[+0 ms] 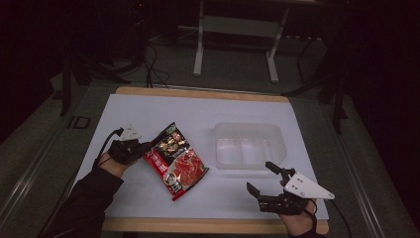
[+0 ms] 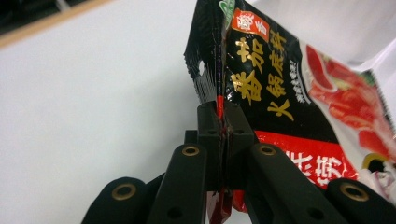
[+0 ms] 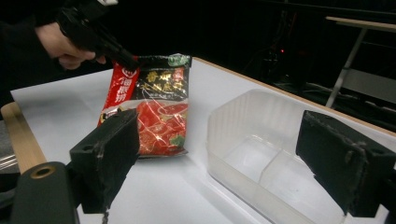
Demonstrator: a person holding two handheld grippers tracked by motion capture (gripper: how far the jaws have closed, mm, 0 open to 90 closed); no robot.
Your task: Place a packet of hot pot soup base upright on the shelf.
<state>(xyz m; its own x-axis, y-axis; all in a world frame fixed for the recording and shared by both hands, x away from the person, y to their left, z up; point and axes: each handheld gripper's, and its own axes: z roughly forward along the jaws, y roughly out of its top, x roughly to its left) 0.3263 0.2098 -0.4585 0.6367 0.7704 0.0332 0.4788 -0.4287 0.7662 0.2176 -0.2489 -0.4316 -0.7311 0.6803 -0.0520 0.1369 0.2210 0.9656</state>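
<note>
A red and black food packet (image 1: pixel 176 159) with gold lettering hangs tilted over the white table top, its lower end near the surface. My left gripper (image 1: pixel 146 148) is shut on the packet's left edge; in the left gripper view the jaws pinch the sealed edge of the packet (image 2: pixel 261 79) at the gripper (image 2: pixel 220 122). My right gripper (image 1: pixel 261 177) is open near the front right edge, with nothing between its fingers (image 3: pixel 105 154). Through the right gripper view the packet (image 3: pixel 154 105) and the left gripper (image 3: pixel 130 59) show farther off.
A clear plastic container (image 1: pixel 247 146) with inner compartments stands right of the packet, just beyond my right gripper; its wall (image 3: pixel 233 116) lies between the right jaws' line of sight. The white sheet (image 1: pixel 148 106) covers a wooden table. A metal stand (image 1: pixel 236 29) is behind.
</note>
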